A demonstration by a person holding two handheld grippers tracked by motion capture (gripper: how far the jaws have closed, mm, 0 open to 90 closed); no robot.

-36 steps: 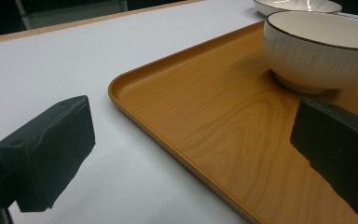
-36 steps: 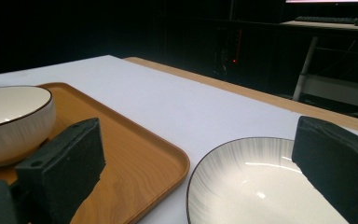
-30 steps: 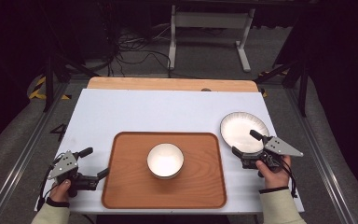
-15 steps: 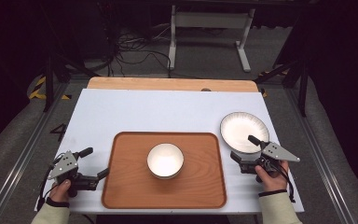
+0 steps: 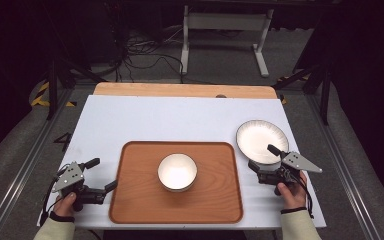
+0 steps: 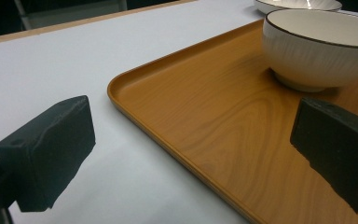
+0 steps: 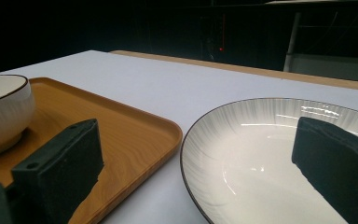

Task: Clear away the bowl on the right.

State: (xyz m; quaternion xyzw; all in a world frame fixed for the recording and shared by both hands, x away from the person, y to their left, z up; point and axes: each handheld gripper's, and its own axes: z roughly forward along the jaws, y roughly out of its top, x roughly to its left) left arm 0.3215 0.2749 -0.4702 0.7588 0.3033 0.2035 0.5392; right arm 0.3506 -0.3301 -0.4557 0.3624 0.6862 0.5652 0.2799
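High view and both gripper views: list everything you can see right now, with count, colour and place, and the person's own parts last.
Table: one, white top with a wooden strip along the far edge, centre of the high view.
Tray: one, brown wood, on the table's near middle.
Bowl: one, white with a dark rim, upright on the tray's middle.
Plate: one, white with a dark rim, on the table right of the tray.
Frame: one, white metal, on the floor beyond the table.
Cables: several, black, on the floor beyond the table.
Left tool: one, black, open, at the tray's left edge.
Right tool: one, black, open, at the plate's near edge.
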